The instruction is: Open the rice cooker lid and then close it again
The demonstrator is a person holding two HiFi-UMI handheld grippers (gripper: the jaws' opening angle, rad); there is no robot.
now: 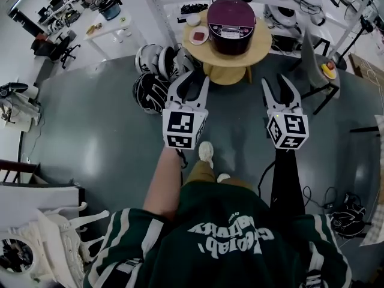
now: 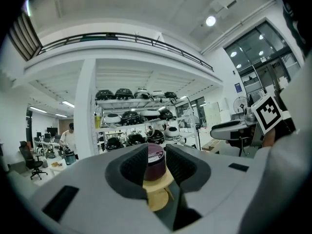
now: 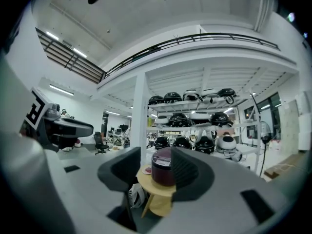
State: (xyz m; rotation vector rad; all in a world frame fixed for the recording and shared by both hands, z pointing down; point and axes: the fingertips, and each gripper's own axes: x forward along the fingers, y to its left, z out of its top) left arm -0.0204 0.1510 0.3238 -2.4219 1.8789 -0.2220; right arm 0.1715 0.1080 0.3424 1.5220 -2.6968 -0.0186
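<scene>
A maroon rice cooker (image 1: 231, 23) with its lid down stands on a small round wooden table (image 1: 255, 51) ahead of me. Both grippers are held level over the grey floor, some way short of the table. My left gripper (image 1: 193, 80) is open with nothing between its jaws, and through the gap the left gripper view shows the cooker (image 2: 156, 155) far off. My right gripper (image 1: 279, 83) stands open wider, also empty. The right gripper view frames the cooker (image 3: 162, 168) and the table (image 3: 156, 186) between its jaws.
A white bowl (image 1: 193, 20) and a red dish (image 1: 198, 36) share the table with the cooker. Black and white rounded items (image 1: 153, 77) lie on the floor left of the table. A grey chair (image 1: 318, 71) stands to its right. Shelves (image 2: 136, 116) rise behind.
</scene>
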